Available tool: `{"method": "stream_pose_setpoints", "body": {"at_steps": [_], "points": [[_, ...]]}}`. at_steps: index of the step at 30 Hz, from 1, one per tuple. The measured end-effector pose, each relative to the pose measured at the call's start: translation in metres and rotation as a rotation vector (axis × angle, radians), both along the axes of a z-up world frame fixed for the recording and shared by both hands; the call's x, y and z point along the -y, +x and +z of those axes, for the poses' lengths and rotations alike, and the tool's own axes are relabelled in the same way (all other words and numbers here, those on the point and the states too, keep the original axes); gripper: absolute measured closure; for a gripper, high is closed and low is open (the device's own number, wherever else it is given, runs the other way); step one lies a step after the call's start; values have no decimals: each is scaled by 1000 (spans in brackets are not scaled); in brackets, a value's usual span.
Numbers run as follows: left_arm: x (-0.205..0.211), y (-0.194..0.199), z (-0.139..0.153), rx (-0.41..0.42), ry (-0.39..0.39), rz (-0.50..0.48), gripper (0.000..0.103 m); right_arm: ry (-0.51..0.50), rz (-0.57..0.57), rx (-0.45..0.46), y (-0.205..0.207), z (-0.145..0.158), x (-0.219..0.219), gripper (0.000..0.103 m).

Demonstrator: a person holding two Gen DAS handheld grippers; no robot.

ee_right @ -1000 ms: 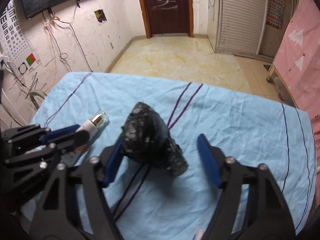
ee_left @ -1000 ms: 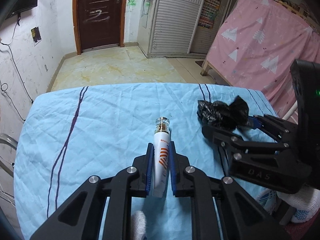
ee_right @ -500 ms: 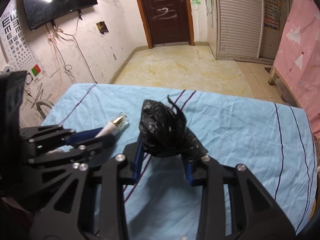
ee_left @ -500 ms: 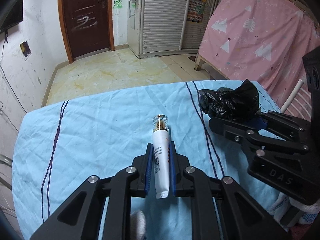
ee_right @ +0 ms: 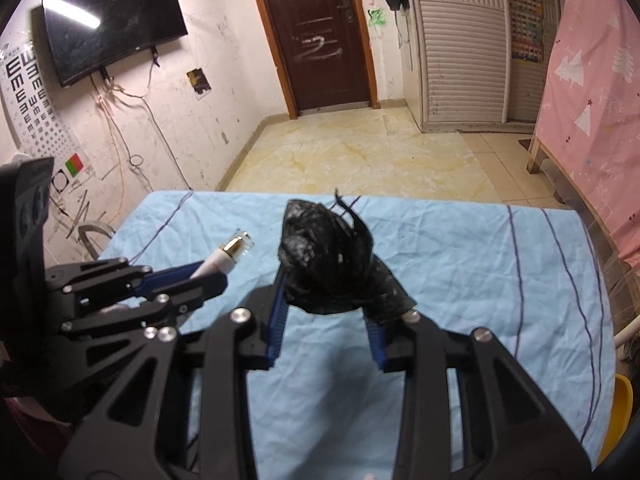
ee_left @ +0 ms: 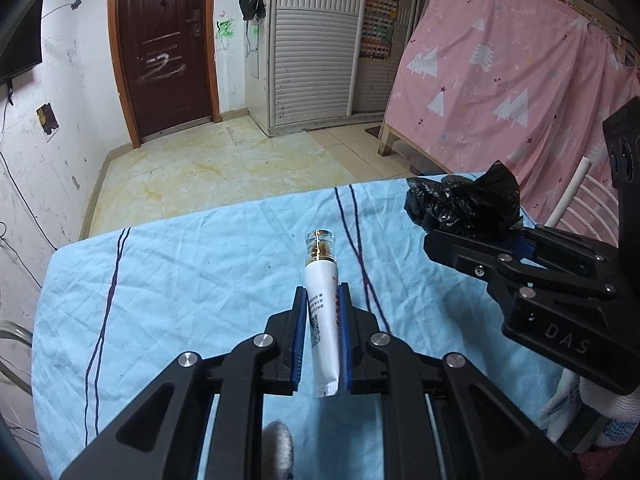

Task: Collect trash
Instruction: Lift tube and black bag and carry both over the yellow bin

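My left gripper (ee_left: 322,300) is shut on a white tube (ee_left: 323,320) with a clear, gold-lined cap, held above the blue cloth. In the right wrist view that tube (ee_right: 230,253) pokes out of the left gripper (ee_right: 208,274) at the left. A crumpled black plastic bag (ee_right: 326,260) is clamped between the blue pads of my right gripper (ee_right: 328,312) and hangs clear of the cloth. From the left wrist view, the same bag (ee_left: 464,204) sticks out of the right gripper (ee_left: 480,236) at the right.
A table under a light blue quilted cloth (ee_left: 180,280) with dark stripes lies below both grippers. Beyond its far edge are a tiled floor (ee_left: 220,168), a dark door and a pink curtain (ee_left: 500,80). A yellow object (ee_right: 618,412) shows at the table's right edge.
The right gripper's jaws closed around the black bag and lifted it off the cloth. Both grippers rose, and the left kept its hold on the tube.
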State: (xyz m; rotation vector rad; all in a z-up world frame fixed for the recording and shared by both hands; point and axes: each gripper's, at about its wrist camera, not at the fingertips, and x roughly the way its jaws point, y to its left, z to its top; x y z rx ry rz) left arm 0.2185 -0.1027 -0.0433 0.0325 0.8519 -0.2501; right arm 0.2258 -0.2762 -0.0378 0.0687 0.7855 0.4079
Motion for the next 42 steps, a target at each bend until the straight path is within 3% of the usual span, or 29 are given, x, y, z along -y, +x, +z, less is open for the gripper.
{"method": "stream_pose_setpoints", "body": {"at_steps": [18,33,42], "points": [[61,-37,35,69,40,-91,97,64,-112,67,-44,20,74,71],[154,-68,51,111,100,-226,97,129,-253,110,-93,23,167,70],[224,-85,50,90,70,-335,97,146,-380,108,-124,10,238,70]]}}
